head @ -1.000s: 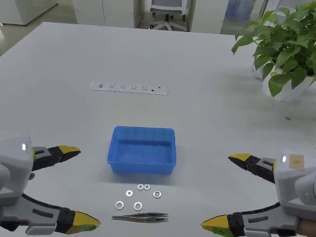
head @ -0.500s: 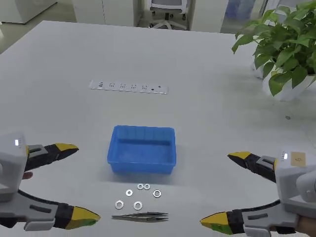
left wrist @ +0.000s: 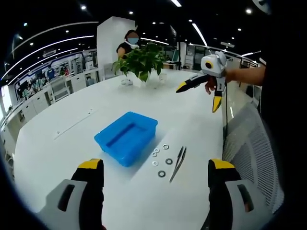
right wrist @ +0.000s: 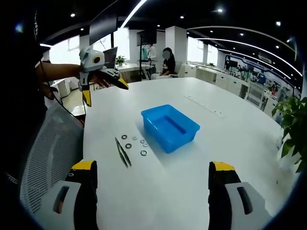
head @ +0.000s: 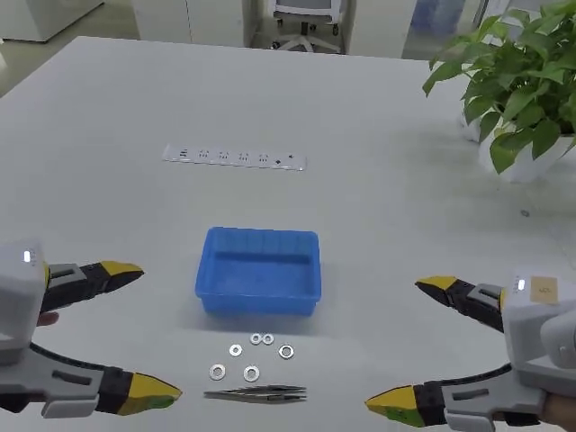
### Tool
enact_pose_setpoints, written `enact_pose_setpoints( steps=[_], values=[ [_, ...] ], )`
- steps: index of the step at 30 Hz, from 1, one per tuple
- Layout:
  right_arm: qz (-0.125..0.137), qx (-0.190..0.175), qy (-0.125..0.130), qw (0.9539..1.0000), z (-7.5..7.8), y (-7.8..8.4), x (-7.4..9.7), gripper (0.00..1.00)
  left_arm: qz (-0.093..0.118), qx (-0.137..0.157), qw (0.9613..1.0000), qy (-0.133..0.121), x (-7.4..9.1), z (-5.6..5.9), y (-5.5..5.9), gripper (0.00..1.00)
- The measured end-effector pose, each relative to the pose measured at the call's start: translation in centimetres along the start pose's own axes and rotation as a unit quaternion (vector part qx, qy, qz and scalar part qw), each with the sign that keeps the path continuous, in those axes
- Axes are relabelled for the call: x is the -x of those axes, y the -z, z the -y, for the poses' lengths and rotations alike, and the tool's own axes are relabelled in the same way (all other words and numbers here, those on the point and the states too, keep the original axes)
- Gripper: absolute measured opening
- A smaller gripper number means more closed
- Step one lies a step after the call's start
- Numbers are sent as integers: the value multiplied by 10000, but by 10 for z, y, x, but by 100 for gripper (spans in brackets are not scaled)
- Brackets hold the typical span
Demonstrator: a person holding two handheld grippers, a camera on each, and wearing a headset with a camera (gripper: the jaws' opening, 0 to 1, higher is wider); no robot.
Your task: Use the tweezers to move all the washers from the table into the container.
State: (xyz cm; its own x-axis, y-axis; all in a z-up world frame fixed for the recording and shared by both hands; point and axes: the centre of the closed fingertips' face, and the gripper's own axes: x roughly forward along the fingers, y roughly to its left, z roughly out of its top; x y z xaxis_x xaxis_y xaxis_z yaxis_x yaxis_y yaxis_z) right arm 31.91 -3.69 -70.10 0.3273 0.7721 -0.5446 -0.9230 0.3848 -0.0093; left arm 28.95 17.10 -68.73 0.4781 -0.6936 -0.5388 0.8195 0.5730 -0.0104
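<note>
The head view looks forward and down from above, on the near side of the tweezers (head: 256, 393), with the left gripper (head: 153, 331) and right gripper (head: 398, 346) flanking them. Each gripper view sits low over the table, facing across the tweezers toward the opposite gripper. All three share the tweezers, washers (head: 286, 353) and container (head: 259, 304).

No legible text, nos. or brands can be made out. A small tan sticker (head: 541, 291) is seen on the right gripper (head: 399, 346), but its print is too small to be read. Marks on the power strip (head: 235, 158), toward the far edge of the table (head: 405, 180), are likewise too blurred to be read.
</note>
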Motion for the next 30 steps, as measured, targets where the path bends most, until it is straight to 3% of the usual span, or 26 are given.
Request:
enact_pose_setpoints(
  steps=[30],
  values=[
    [-19, 43, -7, 10000, -1, 0, 0, 97, 20, -69, 9999, -102, 2, -4, -2, 98]
  ],
)
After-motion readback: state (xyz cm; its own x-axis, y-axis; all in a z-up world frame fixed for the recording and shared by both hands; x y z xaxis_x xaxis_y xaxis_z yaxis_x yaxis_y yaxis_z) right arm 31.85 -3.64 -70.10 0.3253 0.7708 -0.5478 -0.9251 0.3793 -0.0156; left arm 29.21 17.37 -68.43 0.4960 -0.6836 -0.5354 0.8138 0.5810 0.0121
